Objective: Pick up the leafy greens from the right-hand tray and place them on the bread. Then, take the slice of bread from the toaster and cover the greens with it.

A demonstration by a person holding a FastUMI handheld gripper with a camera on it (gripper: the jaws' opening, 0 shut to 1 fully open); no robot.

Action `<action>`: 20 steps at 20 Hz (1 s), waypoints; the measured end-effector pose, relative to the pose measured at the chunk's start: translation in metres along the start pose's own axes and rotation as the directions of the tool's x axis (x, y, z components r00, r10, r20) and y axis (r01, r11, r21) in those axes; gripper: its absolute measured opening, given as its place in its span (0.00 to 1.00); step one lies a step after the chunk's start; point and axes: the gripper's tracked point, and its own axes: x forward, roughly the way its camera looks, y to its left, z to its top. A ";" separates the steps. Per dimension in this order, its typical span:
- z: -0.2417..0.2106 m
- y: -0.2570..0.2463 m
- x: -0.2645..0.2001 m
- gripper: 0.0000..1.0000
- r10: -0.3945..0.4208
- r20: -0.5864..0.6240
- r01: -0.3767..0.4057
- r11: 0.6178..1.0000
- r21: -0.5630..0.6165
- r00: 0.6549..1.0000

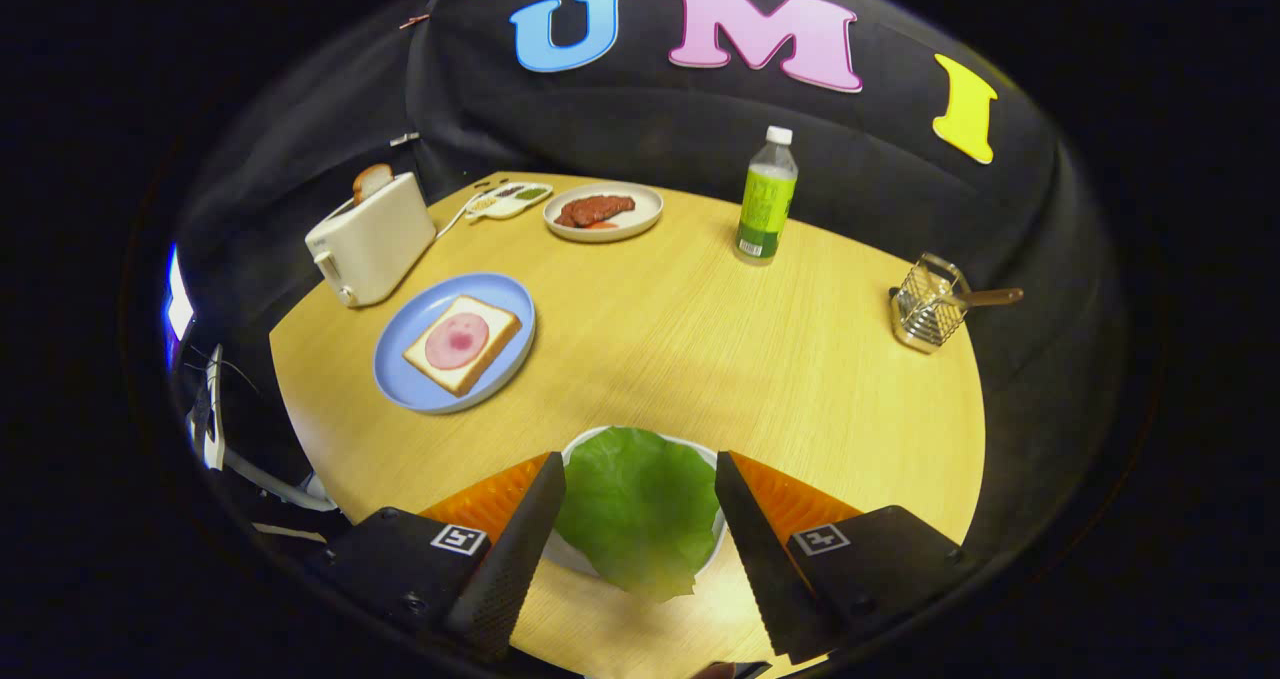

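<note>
A green lettuce leaf point(638, 504) lies in a white bowl-like tray point(700, 447) on the wooden table, right between the two fingers of my gripper point(640, 469). The fingers stand wide apart on either side of the leaf and do not press on it. Beyond them to the left, a blue plate point(408, 374) carries a slice of bread point(500, 334) topped with a round of ham point(457, 341). Further back on the left stands a white toaster point(372, 241) with a bread slice point(372, 181) sticking out of its slot.
At the back of the table are a white plate of meat point(604, 212), a small divided dish point(508, 199) and a green bottle point(767, 197). A wire basket with a wooden handle point(932, 309) stands at the right edge. The toaster's cord runs behind it.
</note>
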 end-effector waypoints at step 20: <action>-0.054 0.001 0.054 0.69 0.027 -0.229 -0.035 0.999 -0.034 0.973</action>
